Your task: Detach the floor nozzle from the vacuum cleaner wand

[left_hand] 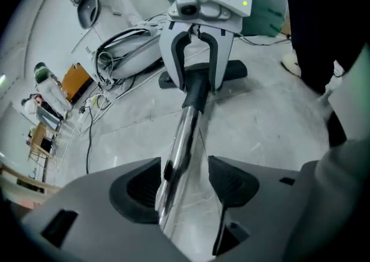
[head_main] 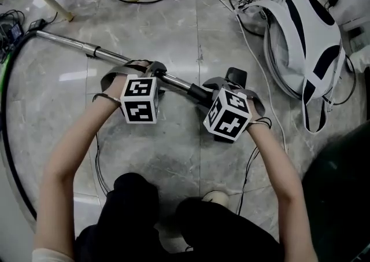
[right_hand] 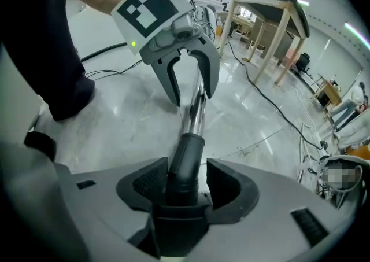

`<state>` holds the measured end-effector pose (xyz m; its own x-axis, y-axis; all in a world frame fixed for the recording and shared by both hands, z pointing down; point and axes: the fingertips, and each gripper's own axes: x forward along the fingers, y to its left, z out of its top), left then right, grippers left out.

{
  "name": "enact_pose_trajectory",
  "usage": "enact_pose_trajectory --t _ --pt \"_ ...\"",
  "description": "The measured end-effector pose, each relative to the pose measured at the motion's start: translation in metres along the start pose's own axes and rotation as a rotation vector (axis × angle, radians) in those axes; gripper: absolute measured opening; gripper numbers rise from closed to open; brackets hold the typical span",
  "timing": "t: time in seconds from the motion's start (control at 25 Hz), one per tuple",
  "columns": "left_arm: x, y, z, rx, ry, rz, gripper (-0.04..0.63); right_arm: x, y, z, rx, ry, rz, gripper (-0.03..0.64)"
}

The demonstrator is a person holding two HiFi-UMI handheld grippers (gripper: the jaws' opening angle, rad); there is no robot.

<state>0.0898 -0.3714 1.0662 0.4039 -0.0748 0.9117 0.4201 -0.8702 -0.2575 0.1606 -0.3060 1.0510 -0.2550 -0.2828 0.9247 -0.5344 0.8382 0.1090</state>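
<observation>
Two hand-held grippers [head_main: 139,69] [head_main: 228,84], one wand [head_main: 69,41], one nozzle [left_hand: 234,71].

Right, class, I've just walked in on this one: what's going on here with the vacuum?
A person holds a gripper in each hand over a vacuum wand lying on the floor. The left gripper straddles the wand's chrome part, and the right gripper straddles the black neck of the nozzle. Both have their jaws open, with nothing clamped yet. The nozzle is still joined to the wand.
</observation>
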Motion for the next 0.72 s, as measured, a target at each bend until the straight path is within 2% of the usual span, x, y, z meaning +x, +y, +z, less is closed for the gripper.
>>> enact_pose_trajectory --t 0.2,0.24,0.32,0.52,0.64,0.72 --pt "0.02 0.007 0.01 0.007 0.0 0.061 0.256 0.02 0.003 -0.009 0.008 0.088 -0.01 0.212" --pt "0.022 0.009 0.01 0.025 0.006 0.085 0.215 0.021 0.003 -0.011 0.003 0.096 -0.023 0.212" --pt "0.023 0.011 0.01 0.084 0.026 0.109 0.184 0.02 0.002 -0.011 0.018 0.084 -0.038 0.206" --pt "0.013 0.002 0.019 0.137 0.033 0.119 0.173 0.008 0.01 -0.017 0.001 0.074 -0.053 0.201" --pt "0.008 -0.012 0.013 0.159 0.056 0.093 0.172 -0.003 0.016 -0.038 -0.047 0.125 -0.084 0.201" --pt "0.006 -0.019 0.009 0.158 0.057 0.079 0.172 -0.012 0.016 -0.057 -0.023 0.135 -0.1 0.199"
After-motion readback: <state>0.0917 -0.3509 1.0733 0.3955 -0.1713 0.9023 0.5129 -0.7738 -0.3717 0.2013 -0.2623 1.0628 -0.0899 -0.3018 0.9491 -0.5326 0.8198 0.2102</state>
